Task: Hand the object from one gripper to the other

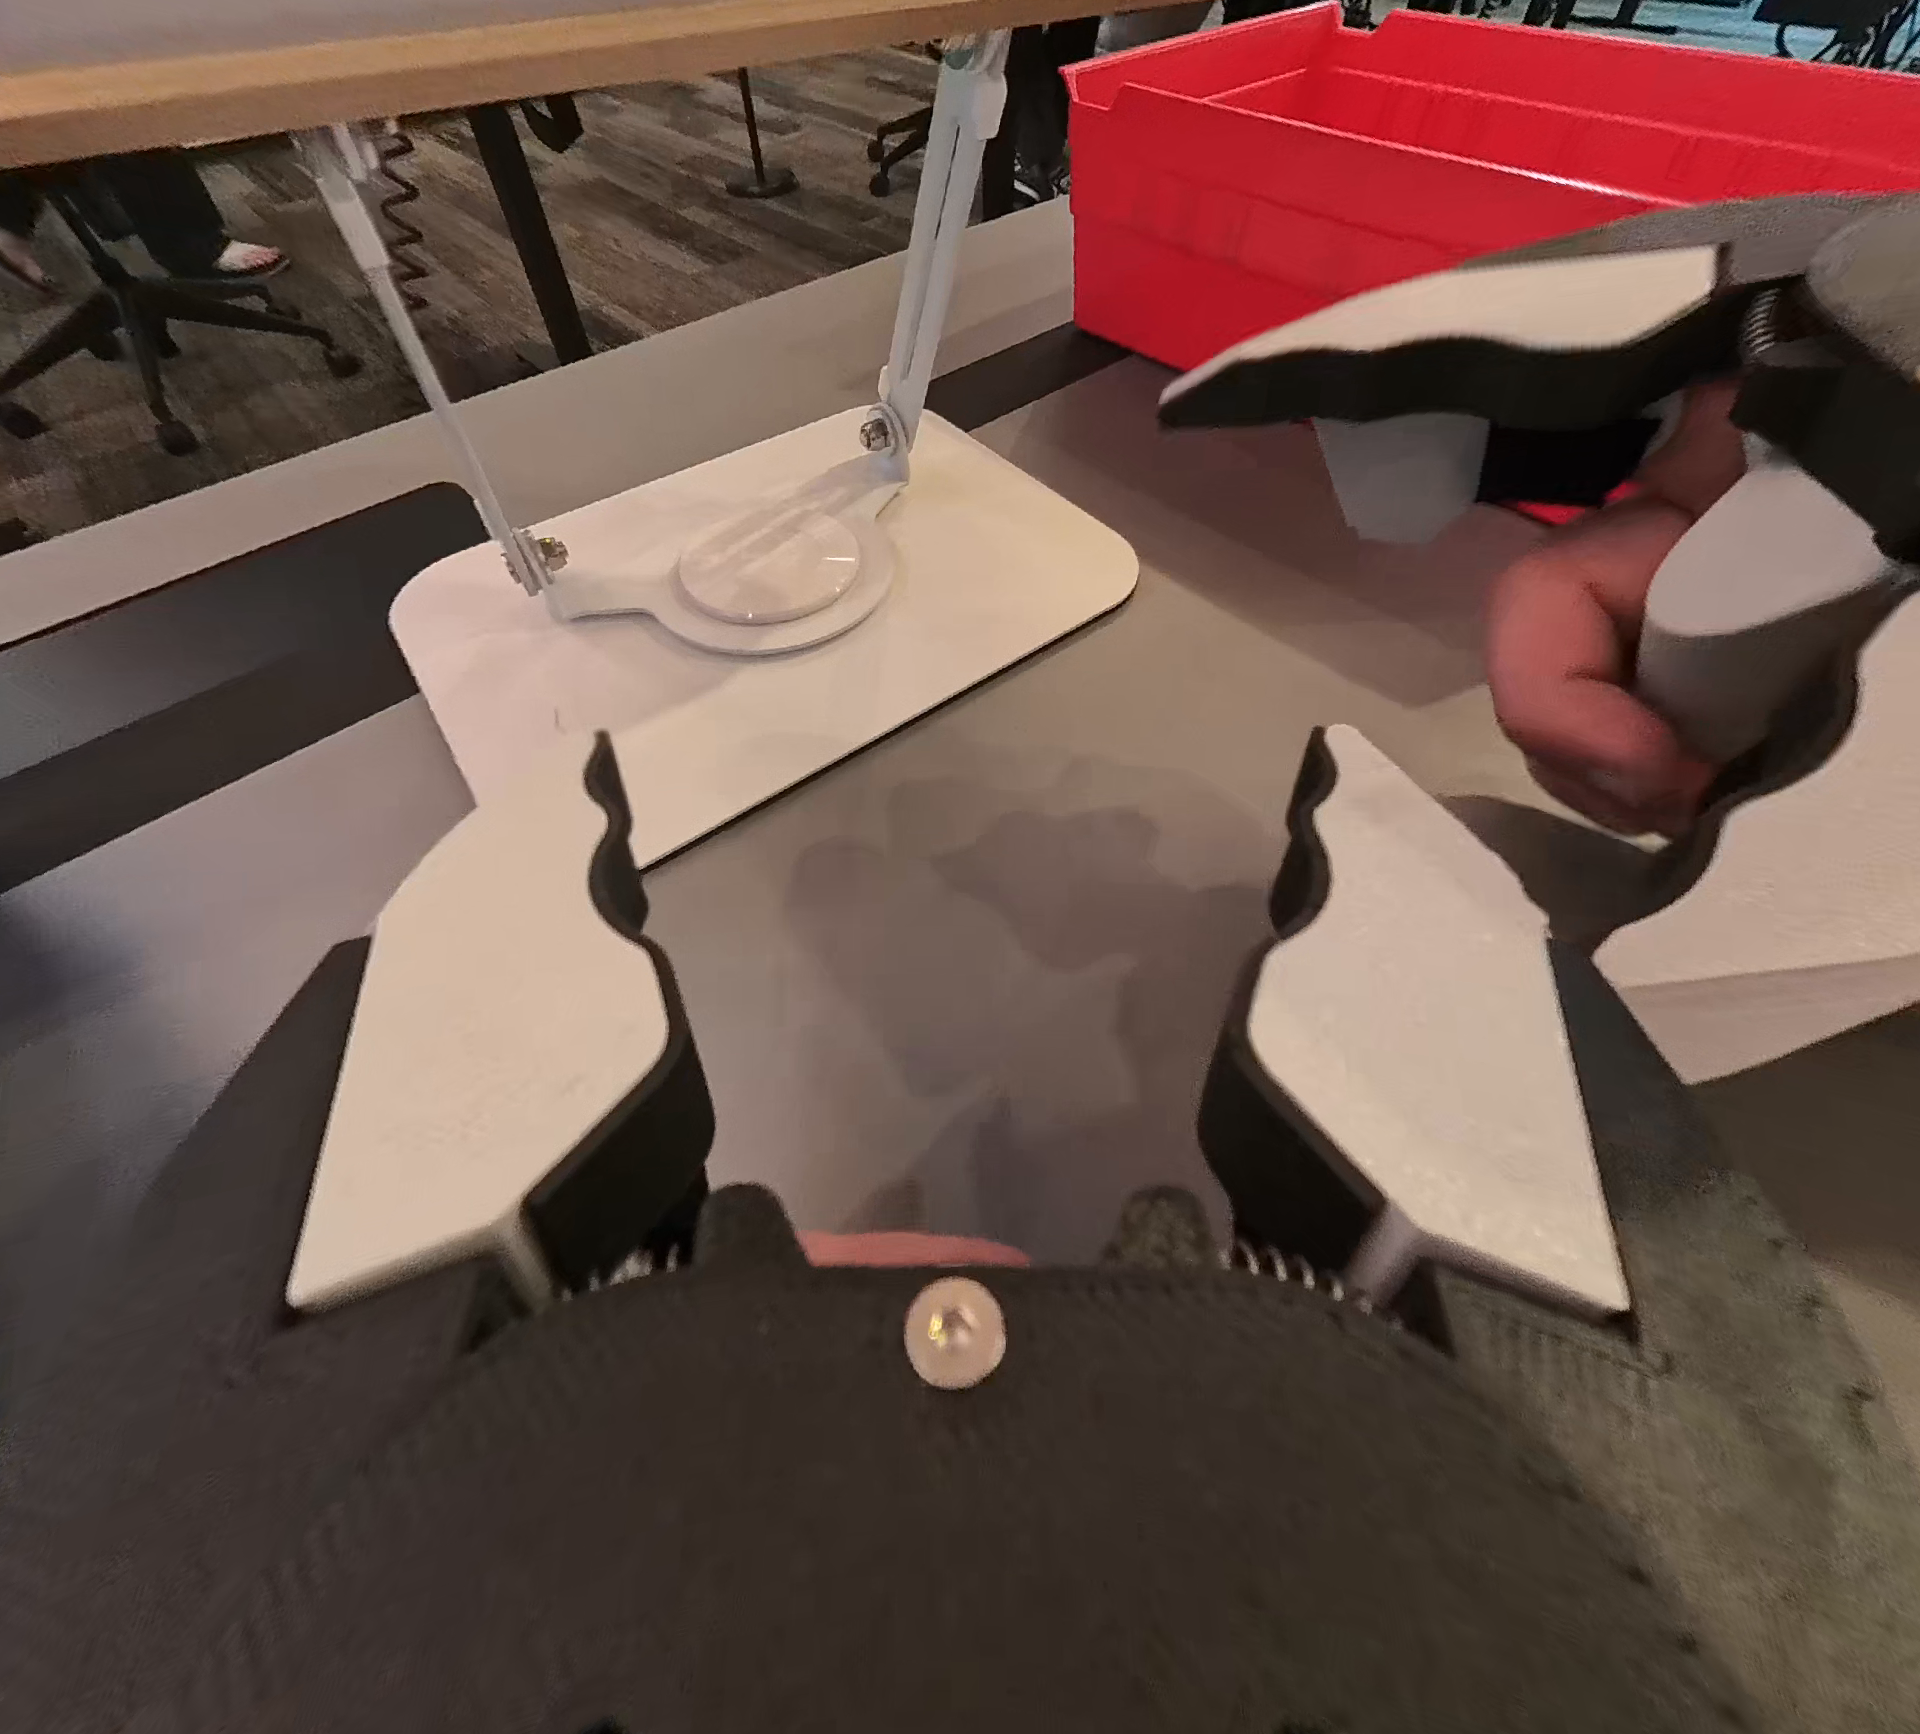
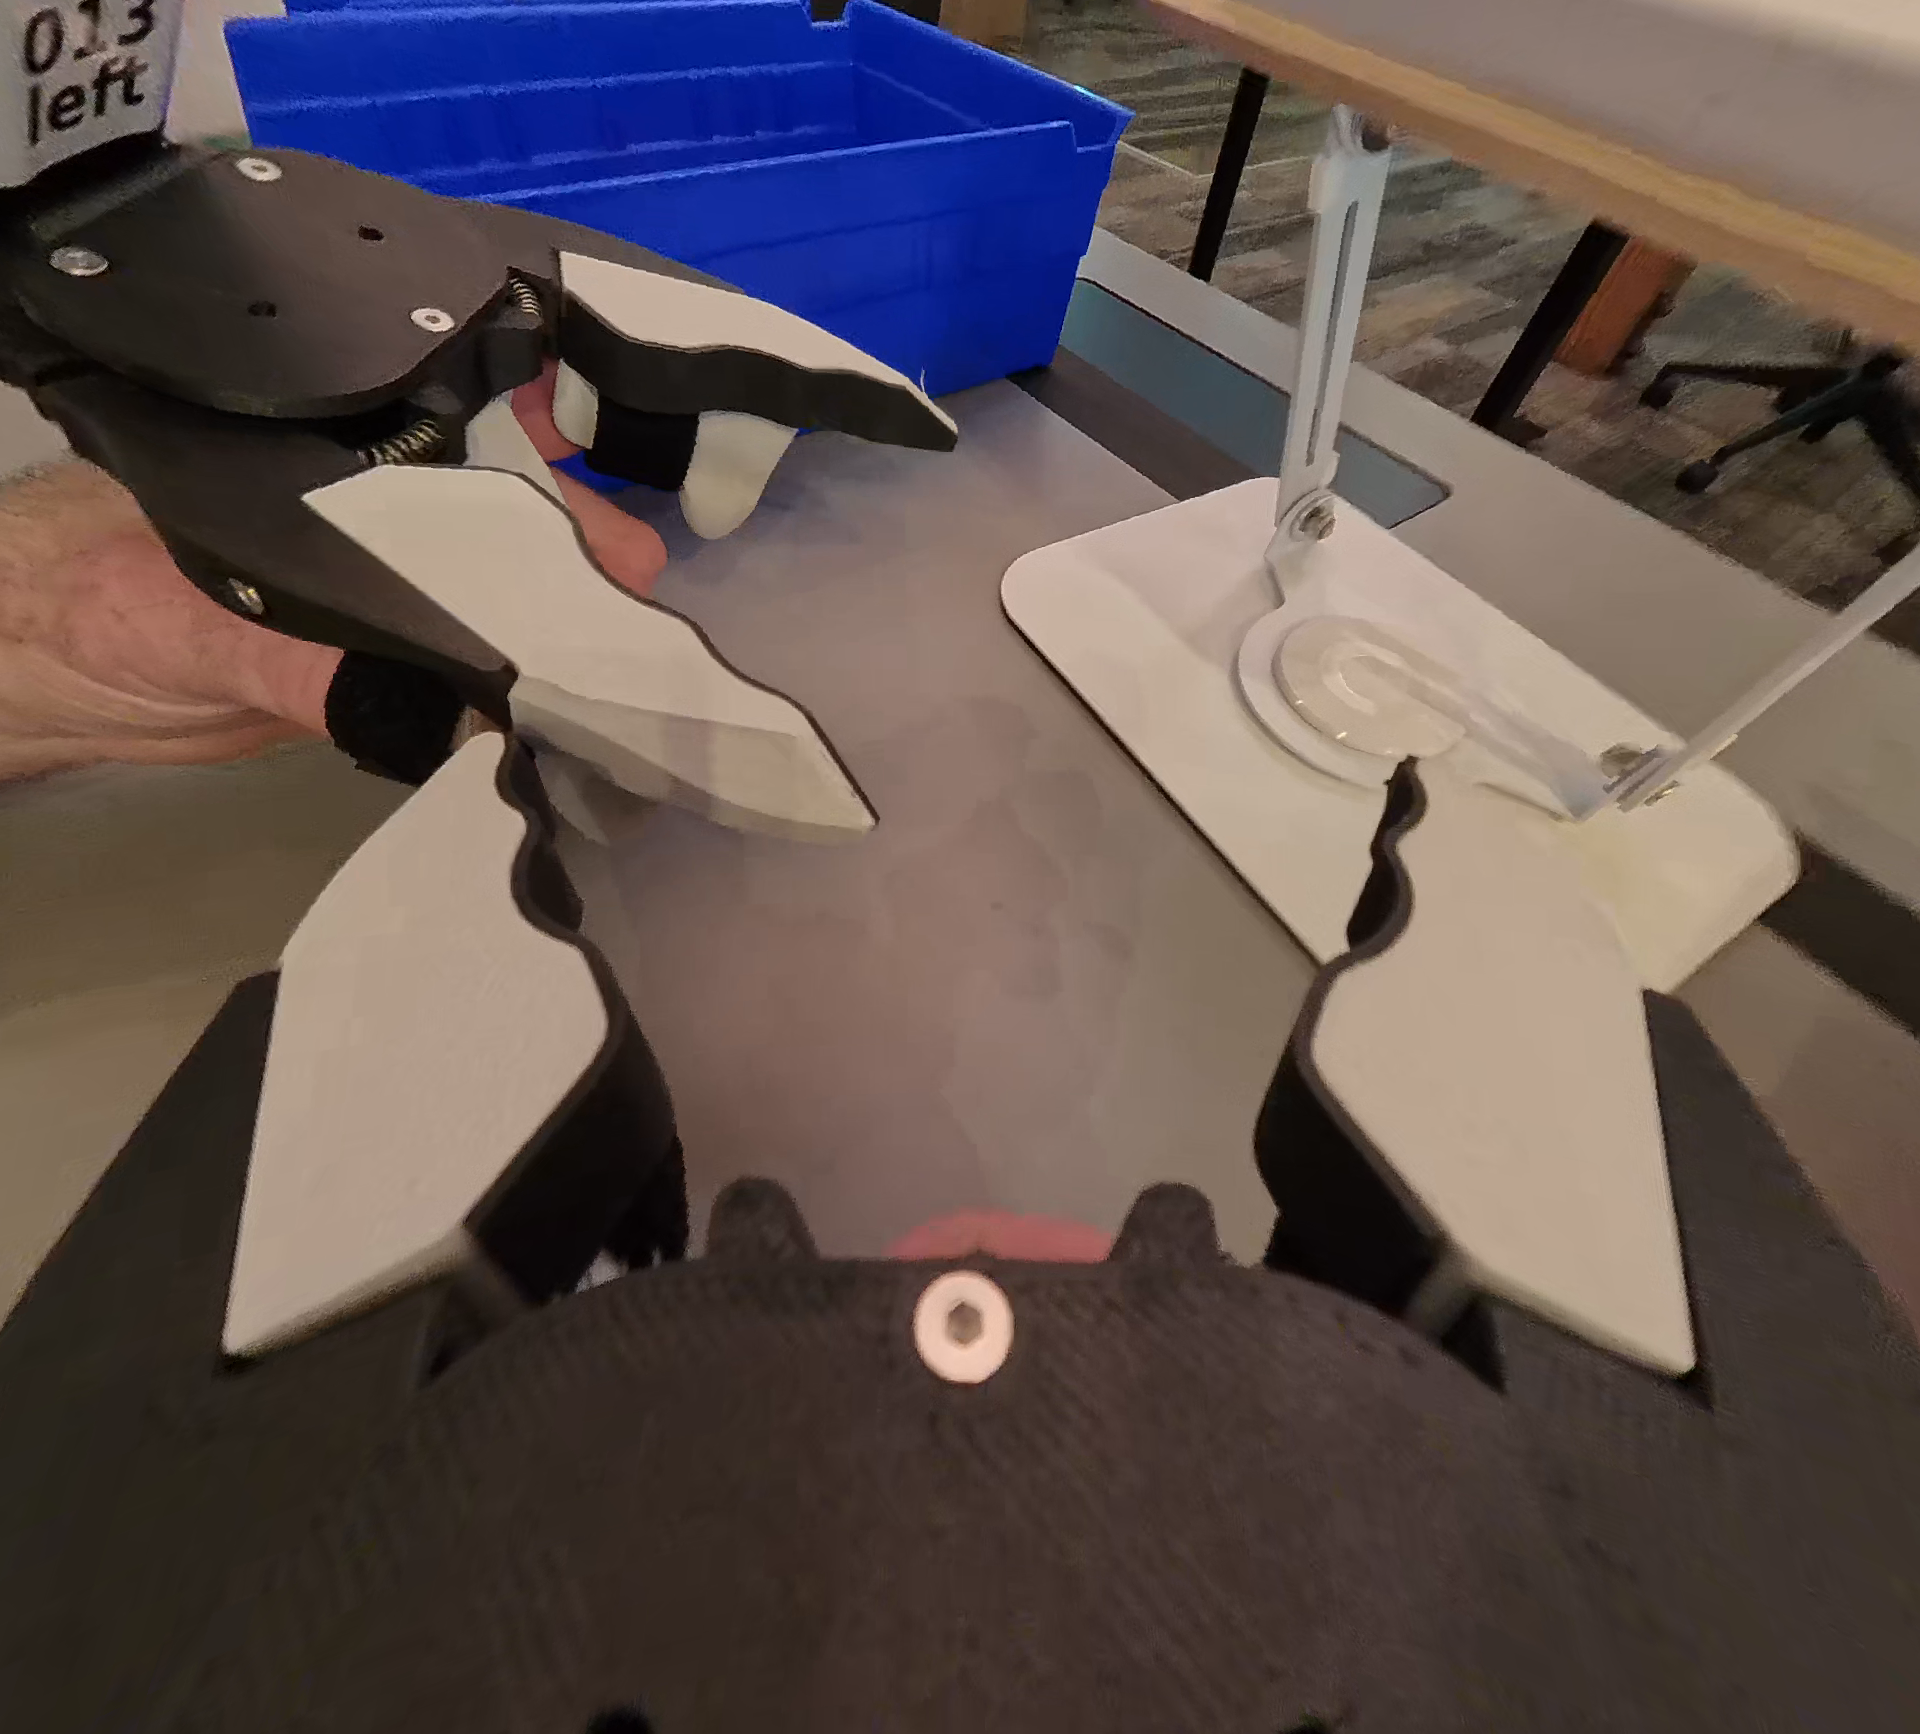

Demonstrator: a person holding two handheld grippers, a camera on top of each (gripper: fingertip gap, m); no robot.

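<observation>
My left gripper (image 1: 961,739) is open over the grey table (image 1: 1226,645). Only bare table top shows between its white fingers (image 1: 499,1061). My right gripper (image 2: 956,759) is open wide, with only table top between its fingers (image 2: 416,1092). The left gripper also shows in the right wrist view (image 2: 909,630), held by a hand, open and empty. The right gripper shows at the right of the left wrist view (image 1: 1413,635), open and empty. No object for handing over shows in either view.
A white stand base (image 1: 779,645) with two thin arms sits on the table ahead; it also shows in the right wrist view (image 2: 1174,635). It carries a wooden board overhead (image 1: 623,53). A red bin (image 1: 1403,167) stands at back right, a blue bin (image 2: 675,157) at back left.
</observation>
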